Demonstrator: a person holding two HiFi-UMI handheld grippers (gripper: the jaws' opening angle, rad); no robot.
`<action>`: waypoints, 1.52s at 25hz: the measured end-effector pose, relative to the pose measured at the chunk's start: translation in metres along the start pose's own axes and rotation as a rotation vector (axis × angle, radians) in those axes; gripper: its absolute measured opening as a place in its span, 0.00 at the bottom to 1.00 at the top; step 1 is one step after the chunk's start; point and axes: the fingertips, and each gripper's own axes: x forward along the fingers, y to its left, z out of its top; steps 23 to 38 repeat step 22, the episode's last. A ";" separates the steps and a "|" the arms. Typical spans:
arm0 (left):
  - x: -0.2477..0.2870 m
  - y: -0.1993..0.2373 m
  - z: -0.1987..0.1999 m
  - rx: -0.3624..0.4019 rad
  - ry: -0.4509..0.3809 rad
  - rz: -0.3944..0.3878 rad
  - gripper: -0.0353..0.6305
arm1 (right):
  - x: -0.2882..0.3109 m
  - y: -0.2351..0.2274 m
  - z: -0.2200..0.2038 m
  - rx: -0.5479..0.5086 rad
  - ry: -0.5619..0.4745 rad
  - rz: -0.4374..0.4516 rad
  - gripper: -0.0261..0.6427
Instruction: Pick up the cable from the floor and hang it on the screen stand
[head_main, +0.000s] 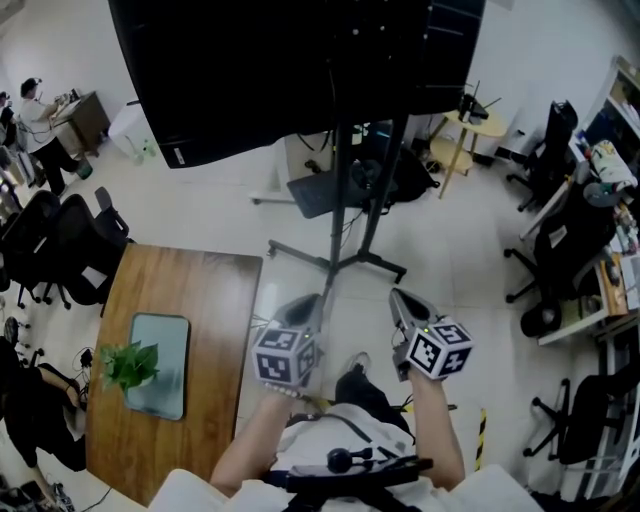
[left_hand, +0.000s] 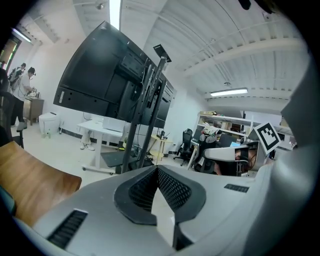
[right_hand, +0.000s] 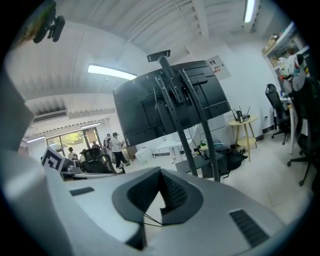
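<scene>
The big black screen (head_main: 300, 70) fills the top of the head view, carried by a dark stand (head_main: 345, 200) whose legs (head_main: 340, 262) spread on the pale floor. I hold both grippers side by side just in front of those legs. My left gripper (head_main: 300, 308) and my right gripper (head_main: 408, 303) point at the stand. In the left gripper view the jaws (left_hand: 157, 170) are shut with nothing between them, and the stand post (left_hand: 145, 110) rises ahead. The right gripper (right_hand: 161, 172) is shut too; two thin dark strands (right_hand: 152, 220) cross at the root of its jaws. I see no cable on the floor.
A wooden table (head_main: 200, 330) with a potted plant (head_main: 128, 365) and a glass tray (head_main: 160, 365) stands at my left. Office chairs (head_main: 560, 240) and desks line the right side. A small round side table (head_main: 475, 125) stands behind the stand. A person (head_main: 35, 110) works far left.
</scene>
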 end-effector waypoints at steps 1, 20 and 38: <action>-0.001 0.000 0.000 0.000 -0.002 0.000 0.05 | 0.000 0.002 0.001 -0.003 -0.003 0.001 0.04; -0.001 0.001 -0.002 -0.010 -0.005 0.015 0.05 | 0.006 0.000 -0.005 0.003 0.023 0.020 0.04; 0.000 0.003 -0.003 -0.012 0.001 0.019 0.05 | 0.007 -0.001 -0.005 0.003 0.026 0.018 0.04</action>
